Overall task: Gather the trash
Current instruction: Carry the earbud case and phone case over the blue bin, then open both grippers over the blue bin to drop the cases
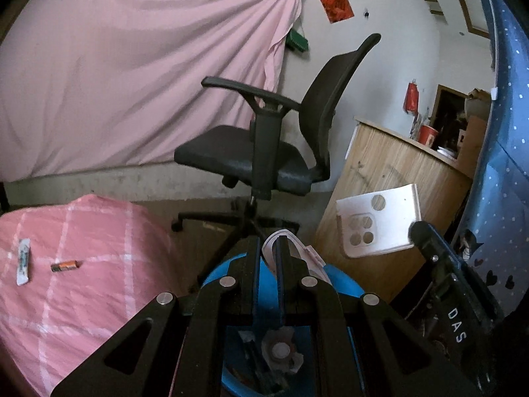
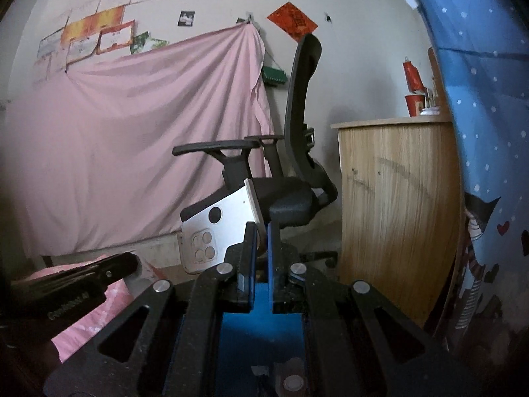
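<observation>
Directly below both cameras sits a blue bin [image 1: 344, 284], its rim showing between the linkage arms, crumpled scraps lying in its bottom. Largest behind it: pink sheet [image 1: 132, 76] hung on the wall, then a pink checked bedcover [image 1: 82, 297] at left, a black office chair [image 1: 264, 152] in the middle, a wooden cabinet [image 1: 390, 178] to the right. Left gripper [image 1: 267, 248] has its jaws nearly together, pinching a white folded paper scrap [image 1: 297, 248] above the bin's far rim. Right gripper [image 2: 261, 235] is closed on the edge of a white phone case [image 2: 215, 228] with 4 round camera cutouts and 1 larger hole, held tilted above the bin. On the bedcover lie 2 small pieces, well apart from both grippers: a white sachet [image 1: 23, 261] and just beside it an orange-black battery [image 1: 65, 266].
</observation>
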Tool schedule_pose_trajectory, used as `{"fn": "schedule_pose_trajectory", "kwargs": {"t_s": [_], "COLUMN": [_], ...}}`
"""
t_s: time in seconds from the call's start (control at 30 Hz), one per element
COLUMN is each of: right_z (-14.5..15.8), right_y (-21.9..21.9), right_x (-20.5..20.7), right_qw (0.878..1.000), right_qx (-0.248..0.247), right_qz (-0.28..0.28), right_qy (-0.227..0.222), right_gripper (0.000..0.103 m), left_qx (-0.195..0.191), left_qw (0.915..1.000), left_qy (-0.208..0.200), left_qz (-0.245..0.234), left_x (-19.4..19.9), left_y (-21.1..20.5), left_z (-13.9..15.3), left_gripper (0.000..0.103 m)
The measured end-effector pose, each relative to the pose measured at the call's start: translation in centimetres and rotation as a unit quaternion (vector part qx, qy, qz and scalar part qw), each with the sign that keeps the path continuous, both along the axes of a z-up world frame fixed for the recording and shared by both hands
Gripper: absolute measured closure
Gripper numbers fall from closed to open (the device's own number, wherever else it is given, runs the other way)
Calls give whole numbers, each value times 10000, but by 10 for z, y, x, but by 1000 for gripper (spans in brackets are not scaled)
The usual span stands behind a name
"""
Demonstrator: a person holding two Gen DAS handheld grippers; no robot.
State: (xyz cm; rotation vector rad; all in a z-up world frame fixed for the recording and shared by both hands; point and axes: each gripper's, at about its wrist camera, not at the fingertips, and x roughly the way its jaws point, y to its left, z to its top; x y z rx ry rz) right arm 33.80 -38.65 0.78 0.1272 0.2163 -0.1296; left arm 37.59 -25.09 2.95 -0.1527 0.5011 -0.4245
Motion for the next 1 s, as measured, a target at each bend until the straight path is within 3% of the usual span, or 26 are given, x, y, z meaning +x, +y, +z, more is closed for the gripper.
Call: {"fn": "schedule_pose_trajectory", "kwargs": {"t_s": [0.23,0.53,0.7,1.0], "right_z": [-5,-3,2,24], "right_y": [-3,-7,-4,18], "right_x": [7,5,0,-11], "right_qw": [9998,9998,9998,9982], "right_qx": [66,113,180,125], "right_qz": [46,31,67,302], "right_qy": [208,143,-46,-499], "right_gripper": [71,67,50,29], "left_qx": [50,89,74,9], "left_qw": [9995,9997,10000,9972], "left_qy": [289,206,21,-510], "left_qz": [-132,-95,44,540], "left_x": [8,3,-4,-25], "left_y": [-1,4,18,66], "left_z": [-10,-8,5,34], "left_gripper": [94,76,66,47]}}
